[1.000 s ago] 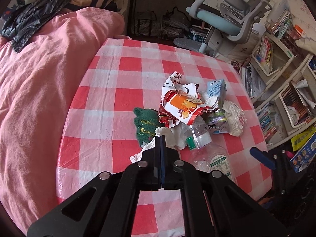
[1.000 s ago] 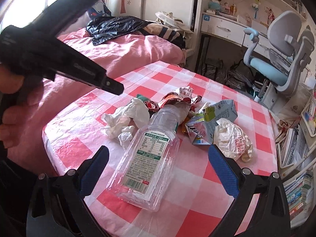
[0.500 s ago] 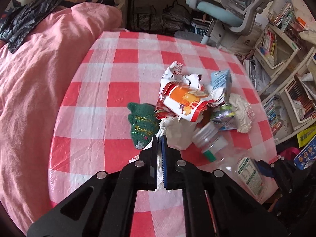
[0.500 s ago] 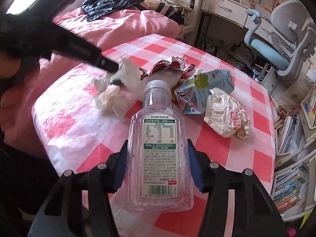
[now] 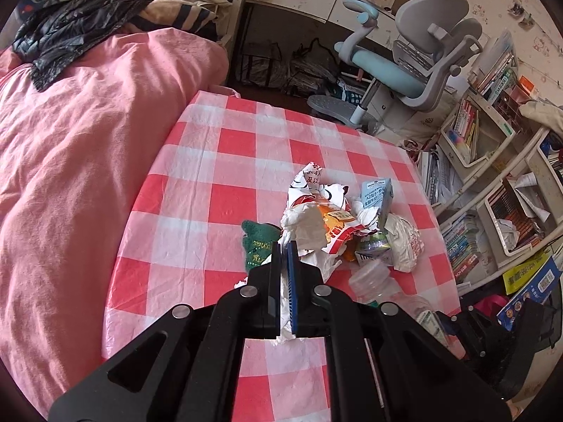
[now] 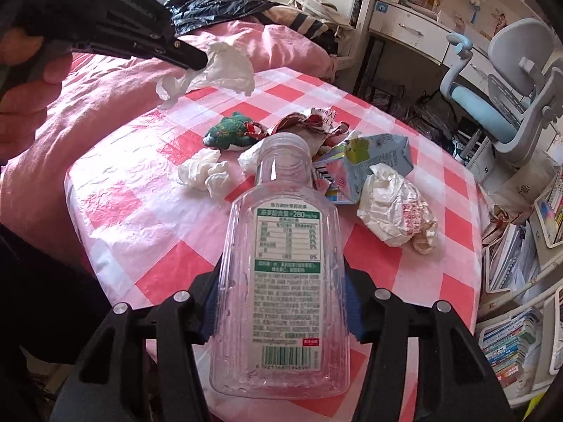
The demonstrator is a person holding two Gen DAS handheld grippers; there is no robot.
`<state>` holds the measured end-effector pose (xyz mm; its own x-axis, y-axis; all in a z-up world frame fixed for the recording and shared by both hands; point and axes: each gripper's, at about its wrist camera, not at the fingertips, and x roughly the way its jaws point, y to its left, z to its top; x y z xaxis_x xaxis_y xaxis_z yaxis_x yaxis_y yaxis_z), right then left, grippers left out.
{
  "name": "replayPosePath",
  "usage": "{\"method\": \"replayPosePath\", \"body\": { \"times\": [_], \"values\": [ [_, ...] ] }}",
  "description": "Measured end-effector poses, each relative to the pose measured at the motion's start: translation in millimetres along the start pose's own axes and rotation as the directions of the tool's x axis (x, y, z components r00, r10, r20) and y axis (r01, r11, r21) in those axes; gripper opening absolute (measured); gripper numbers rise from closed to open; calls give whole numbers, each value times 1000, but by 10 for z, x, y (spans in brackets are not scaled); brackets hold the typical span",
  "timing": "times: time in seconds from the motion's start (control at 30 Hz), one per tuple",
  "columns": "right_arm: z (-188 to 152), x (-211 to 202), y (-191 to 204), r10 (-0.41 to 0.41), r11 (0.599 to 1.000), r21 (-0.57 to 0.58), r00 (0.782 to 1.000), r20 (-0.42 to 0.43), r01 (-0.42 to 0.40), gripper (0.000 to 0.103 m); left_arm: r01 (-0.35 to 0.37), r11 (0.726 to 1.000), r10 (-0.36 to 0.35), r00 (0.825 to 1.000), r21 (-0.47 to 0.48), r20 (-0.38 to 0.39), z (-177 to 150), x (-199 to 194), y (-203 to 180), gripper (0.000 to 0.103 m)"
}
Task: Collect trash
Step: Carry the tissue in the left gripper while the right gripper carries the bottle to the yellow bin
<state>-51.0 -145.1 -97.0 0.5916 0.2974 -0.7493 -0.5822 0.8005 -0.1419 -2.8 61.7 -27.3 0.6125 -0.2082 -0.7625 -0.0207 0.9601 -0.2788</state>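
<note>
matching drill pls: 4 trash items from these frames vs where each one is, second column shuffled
1. clear bottle
2. white tissue
3. green cloth
4. milk carton

A. lying on the table, left of the trash pile
B. pinched in the left gripper, up off the table
C. clamped in the right gripper
D. on the table, against the crumpled white wrapper

Pairs: 1-C, 2-B, 3-A, 4-D

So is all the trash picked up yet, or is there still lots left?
Not yet. Nothing looks put away so far. In hand: the left gripper pinches a white tissue lifted off the table, and the right gripper clamps the clear bottle. Still lying there: another tissue, the green cloth, a snack wrapper, the milk carton and a crumpled wrapper.
</note>
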Motion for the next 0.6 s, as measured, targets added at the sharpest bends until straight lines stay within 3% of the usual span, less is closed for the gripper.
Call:
{"method": "replayPosePath", "body": {
  "times": [0.27, 0.6],
  "values": [
    [-206, -407, -642, -141, 980, 150, 987, 77, 128, 55, 46, 996, -48, 999, 70, 21, 13, 41, -396, 4],
    [-637, -562, -1366, -289, 925, 259, 957, 4, 279, 55, 158, 954, -157, 987, 257, -23, -104, 377, -1729, 4]
  ]
}}
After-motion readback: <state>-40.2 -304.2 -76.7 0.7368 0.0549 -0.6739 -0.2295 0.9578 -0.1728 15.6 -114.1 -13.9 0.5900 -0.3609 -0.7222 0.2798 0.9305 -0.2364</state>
